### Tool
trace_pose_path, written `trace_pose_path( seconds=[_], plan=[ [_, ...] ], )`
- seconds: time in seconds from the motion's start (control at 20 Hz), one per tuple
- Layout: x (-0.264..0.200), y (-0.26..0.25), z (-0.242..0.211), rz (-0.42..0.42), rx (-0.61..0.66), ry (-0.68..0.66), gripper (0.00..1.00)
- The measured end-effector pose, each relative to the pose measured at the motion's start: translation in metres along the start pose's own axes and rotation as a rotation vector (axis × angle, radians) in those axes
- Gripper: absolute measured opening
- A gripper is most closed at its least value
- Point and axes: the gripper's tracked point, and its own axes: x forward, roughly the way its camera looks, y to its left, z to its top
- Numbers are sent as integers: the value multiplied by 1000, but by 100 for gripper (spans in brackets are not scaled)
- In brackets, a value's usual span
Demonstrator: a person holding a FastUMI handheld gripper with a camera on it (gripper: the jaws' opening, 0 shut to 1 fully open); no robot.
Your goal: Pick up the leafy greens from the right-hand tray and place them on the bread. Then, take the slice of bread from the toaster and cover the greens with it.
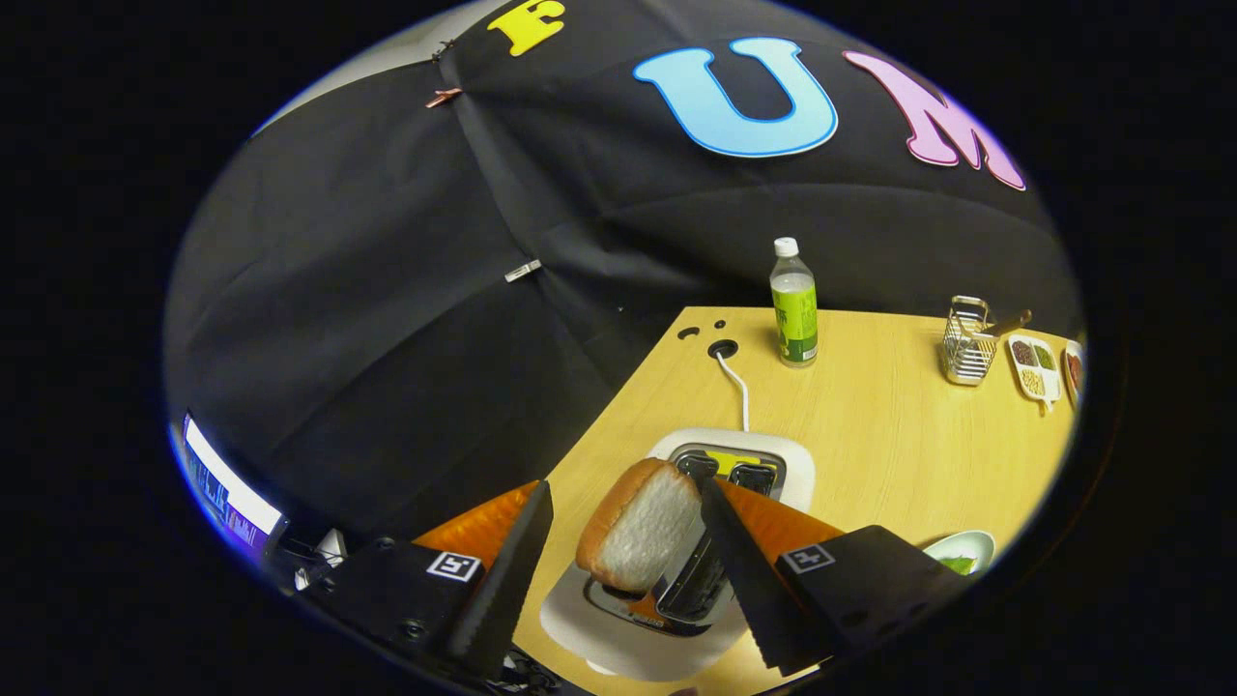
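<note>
Above the white toaster (676,541) on a wooden bench (870,435), the gripper (628,541) spreads its fingers wide around a slice of bread (640,527) that juts tilted from the slot. Neither finger appears to press on it yet, so the spacing looks set for a clean grab. A dish holding greens (959,561) sits just right of the fingers; a bottle (793,309) stands beyond.

Bread slice (640,527) has its lower end sunk in the toaster (676,541) slot, out of sight. Tray (962,551) w/ greens part-covered by the hand-held gripper (626,503), its fingers spread. Small dish (1034,367) contents too tiny to ID.
</note>
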Motion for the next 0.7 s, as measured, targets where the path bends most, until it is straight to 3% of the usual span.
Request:
trace_pose_path(
  seconds=[0.05,0.15,0.35,0.45,0.7],
  plan=[
    [4,-8,-3,-27,-4,9,96],
    [5,-18,-5,-73,-20,22,86],
    [9,-16,-24,-64,79,114,45],
    [2,-18,-17,-87,117,109,17],
    [-16,-8,-8,-63,107,72,11]
  ],
)
